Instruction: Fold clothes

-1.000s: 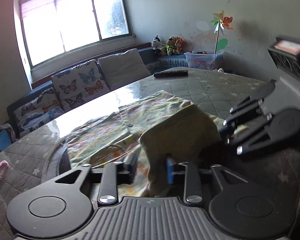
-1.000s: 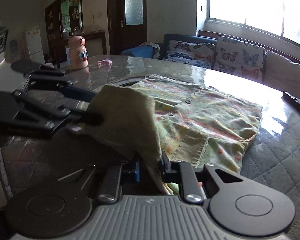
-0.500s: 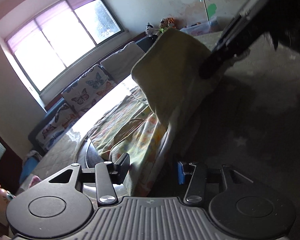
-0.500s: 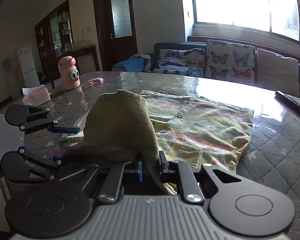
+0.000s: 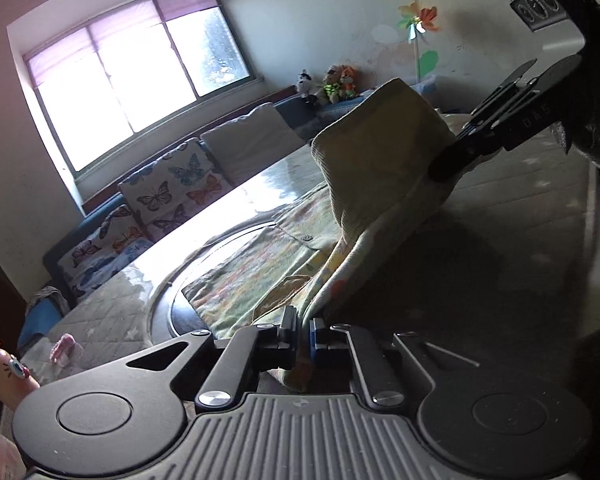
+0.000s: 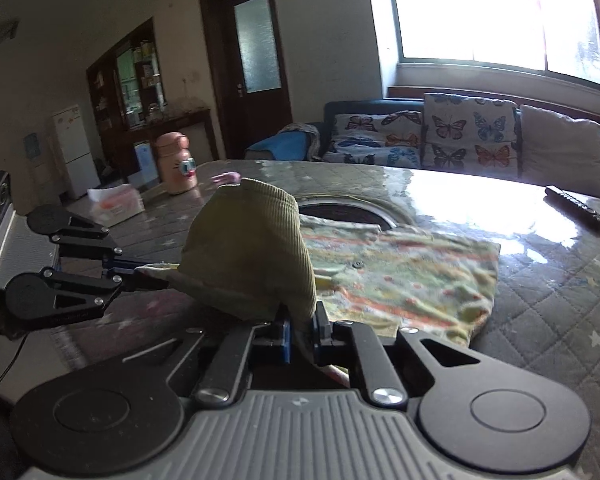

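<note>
A yellow-green patterned shirt (image 5: 260,276) with buttons lies on the quilted table; it also shows in the right wrist view (image 6: 400,276). Its near part, with an olive ribbed inside (image 6: 252,252), is lifted off the table between both grippers. My left gripper (image 5: 304,332) is shut on the lifted hem of the shirt. My right gripper (image 6: 302,332) is shut on the other corner of the same lifted edge. Each gripper shows in the other's view: the right gripper (image 5: 452,164) at upper right, the left gripper (image 6: 140,272) at left.
The table (image 6: 560,300) has a round inset (image 6: 340,210) behind the shirt. A remote (image 6: 576,206) lies at its far right. A pink bottle (image 6: 176,168), a tissue box (image 6: 116,204) and a small pink item (image 5: 64,348) sit at the far left. A sofa with butterfly cushions (image 6: 460,136) stands behind.
Both grippers have lifted the shirt's near edge higher off the table. The left gripper has closed from a wide gap to a tight pinch on the hem.
</note>
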A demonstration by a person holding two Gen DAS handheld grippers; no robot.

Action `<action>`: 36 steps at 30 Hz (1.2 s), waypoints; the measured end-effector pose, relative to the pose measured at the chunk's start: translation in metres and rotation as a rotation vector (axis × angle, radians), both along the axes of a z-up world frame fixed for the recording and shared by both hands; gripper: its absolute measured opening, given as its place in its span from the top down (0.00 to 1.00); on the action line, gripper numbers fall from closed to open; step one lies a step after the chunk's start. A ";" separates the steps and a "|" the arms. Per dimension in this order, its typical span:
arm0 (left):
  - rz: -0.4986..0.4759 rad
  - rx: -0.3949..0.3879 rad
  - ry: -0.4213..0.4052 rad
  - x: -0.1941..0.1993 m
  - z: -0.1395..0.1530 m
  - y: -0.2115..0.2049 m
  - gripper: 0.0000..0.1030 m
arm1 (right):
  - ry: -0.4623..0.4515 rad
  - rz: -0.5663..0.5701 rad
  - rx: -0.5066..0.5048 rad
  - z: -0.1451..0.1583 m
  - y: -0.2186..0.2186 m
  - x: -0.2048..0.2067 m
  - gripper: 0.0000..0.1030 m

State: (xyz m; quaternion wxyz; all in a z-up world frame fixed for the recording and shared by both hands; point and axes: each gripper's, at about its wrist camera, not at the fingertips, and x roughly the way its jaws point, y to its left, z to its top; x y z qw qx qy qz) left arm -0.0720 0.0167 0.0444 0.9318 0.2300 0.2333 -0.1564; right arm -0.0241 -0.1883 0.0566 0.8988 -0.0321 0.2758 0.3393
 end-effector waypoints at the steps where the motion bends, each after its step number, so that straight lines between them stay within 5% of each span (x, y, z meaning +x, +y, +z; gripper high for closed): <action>1: -0.009 -0.008 0.004 -0.009 0.006 -0.001 0.94 | -0.007 0.012 -0.004 0.005 -0.002 -0.008 0.92; 8: 0.026 -0.043 -0.027 -0.004 0.031 0.001 0.93 | -0.063 0.049 -0.032 0.029 -0.001 -0.019 0.92; 15: 0.068 -0.037 -0.015 0.074 0.031 0.006 0.93 | -0.057 0.011 -0.069 0.034 0.016 0.051 0.92; 26: 0.181 -0.075 0.158 0.191 -0.022 0.021 0.93 | 0.055 -0.103 -0.160 -0.025 0.040 0.168 0.92; 30: 0.226 -0.087 0.195 0.209 -0.039 0.023 0.89 | 0.063 -0.155 -0.190 -0.054 0.043 0.182 0.85; 36: 0.266 -0.071 0.178 0.221 -0.034 0.022 0.79 | 0.022 -0.262 -0.128 -0.051 0.023 0.173 0.78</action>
